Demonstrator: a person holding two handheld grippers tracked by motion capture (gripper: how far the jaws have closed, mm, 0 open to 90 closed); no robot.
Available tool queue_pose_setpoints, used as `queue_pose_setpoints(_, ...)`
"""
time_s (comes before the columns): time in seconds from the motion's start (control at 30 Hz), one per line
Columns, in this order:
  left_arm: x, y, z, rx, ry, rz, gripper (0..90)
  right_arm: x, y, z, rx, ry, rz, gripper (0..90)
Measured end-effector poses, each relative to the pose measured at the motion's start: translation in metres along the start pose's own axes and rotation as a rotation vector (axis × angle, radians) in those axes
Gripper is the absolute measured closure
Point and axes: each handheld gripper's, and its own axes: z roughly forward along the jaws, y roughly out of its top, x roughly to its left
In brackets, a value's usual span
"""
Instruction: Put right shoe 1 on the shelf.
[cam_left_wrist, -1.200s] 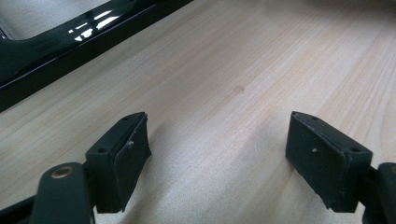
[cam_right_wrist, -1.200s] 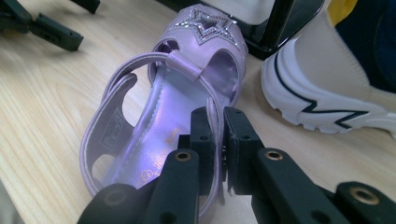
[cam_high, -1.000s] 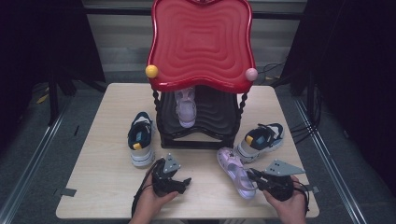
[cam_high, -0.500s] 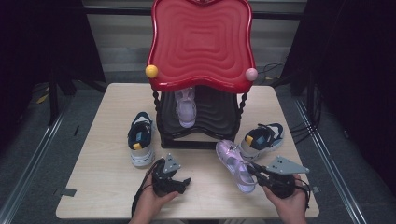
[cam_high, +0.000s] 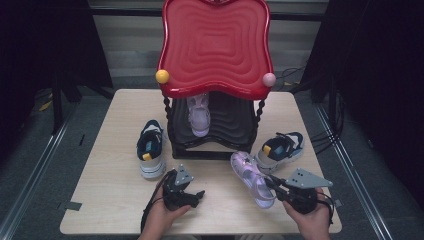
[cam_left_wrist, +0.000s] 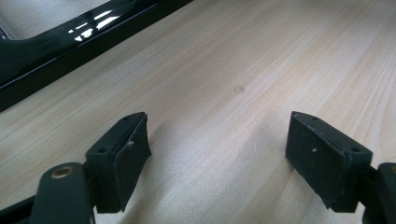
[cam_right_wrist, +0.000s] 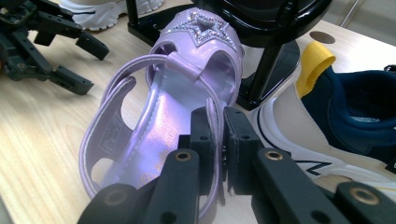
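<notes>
Since a second ago the purple sandal (cam_high: 252, 178) is lying a little farther from me and turned slightly, its toe now closer to the black base of the shoe rack (cam_high: 215, 150), and my right hand (cam_high: 312, 222) is sitting a touch farther forward with it. My left hand (cam_high: 162, 220) is staying where it was.

I am pinching the sandal with my right jaws (cam_right_wrist: 219, 135): they are pressed together on its thin heel strap (cam_right_wrist: 215, 116), the strap running up between the two pads. The sandal is resting on the table (cam_high: 115, 200), near its right front part, with the glittery star on its toe pointing away from me toward the rack. Just to its right a navy and white sneaker (cam_high: 281, 149) is lying, its side touching or nearly touching the sandal's toe end.

My left jaws (cam_left_wrist: 219, 154) are standing wide apart with only bare table between them, low over the wood in front of the rack's base. A second navy sneaker (cam_high: 151, 154) is sitting to the left of the rack, and another purple sandal (cam_high: 199, 116) is resting on the rack's lower shelf under the red top (cam_high: 216, 45).
</notes>
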Motion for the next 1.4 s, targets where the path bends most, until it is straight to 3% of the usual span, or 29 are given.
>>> queue_pose_setpoints(0.33,0.000,0.000,0.000,0.002,0.001,0.001,21.0,0.004,0.006,-0.011,-0.034,0.014,0.002,83.0)
queue_pose_setpoints(0.7,0.000,0.000,0.000,0.002,0.001,0.001,21.0,0.002,0.030,-0.015,-0.087,0.010,0.000,83.0)
queue_pose_setpoints(0.97,0.000,0.000,0.000,-0.001,-0.001,0.001,21.0,-0.002,0.050,-0.007,-0.104,-0.046,-0.011,83.1)
queue_pose_setpoints(1.4,0.000,0.000,0.000,0.000,0.000,0.001,21.0,-0.007,0.068,0.006,-0.120,-0.103,-0.008,83.1)
